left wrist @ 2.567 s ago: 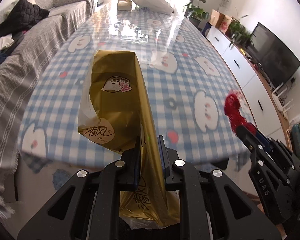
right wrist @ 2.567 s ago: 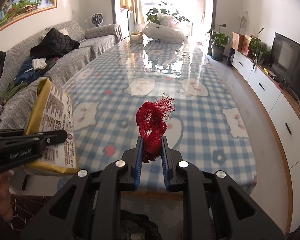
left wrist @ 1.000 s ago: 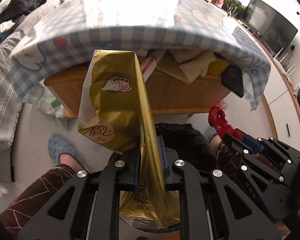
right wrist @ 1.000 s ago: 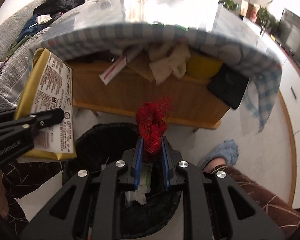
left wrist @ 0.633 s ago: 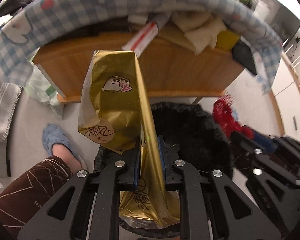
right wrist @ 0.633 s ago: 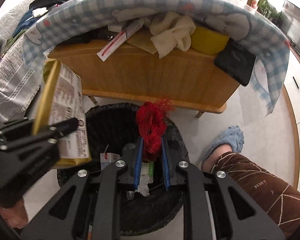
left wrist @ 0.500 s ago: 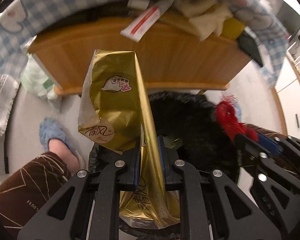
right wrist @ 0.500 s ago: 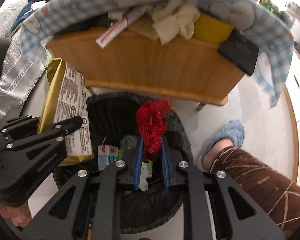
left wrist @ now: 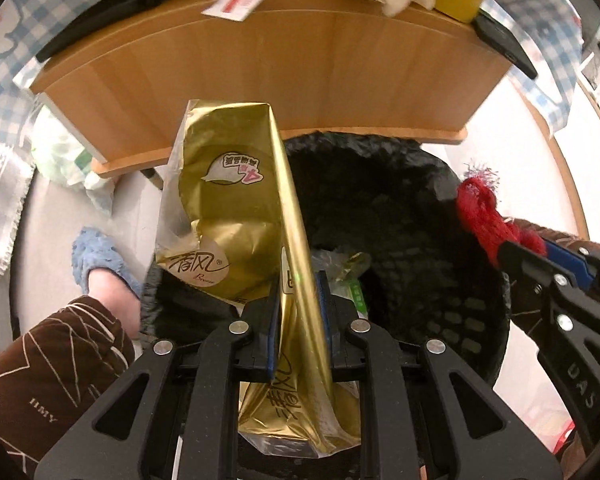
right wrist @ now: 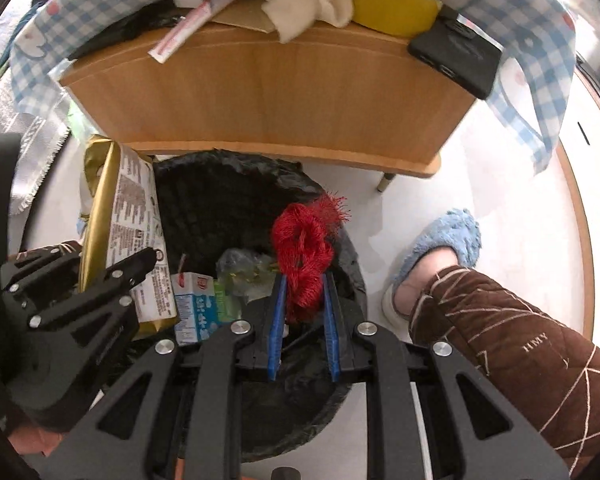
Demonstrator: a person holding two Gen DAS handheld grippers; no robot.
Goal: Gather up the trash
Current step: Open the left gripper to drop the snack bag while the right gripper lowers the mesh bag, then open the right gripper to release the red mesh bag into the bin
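Both over the black-lined bin (right wrist: pixel 236 200) mid-frame: right gripper (right wrist: pixel 303 308) clamps red mesh netting (right wrist: pixel 304 248), probably over the opening; left gripper (left wrist: pixel 298 312) pinches the upright gold tissue pack (left wrist: pixel 228 216).

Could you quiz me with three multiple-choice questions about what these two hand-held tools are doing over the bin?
1. Where is the trash bin?
A. on the table
B. on the floor by the wooden table end
C. on the sofa

2. What colour is the mesh netting in the right tool?
A. red
B. green
C. white

3. What state is the left tool in?
A. open and empty
B. shut on the gold tissue pack
C. lying in the bin

Answers:
1 B, the black-lined bin stands on the pale floor below the wooden panel.
2 A, the bunched netting between the blue pads is red.
3 B, both pads press the gold pack's edge.
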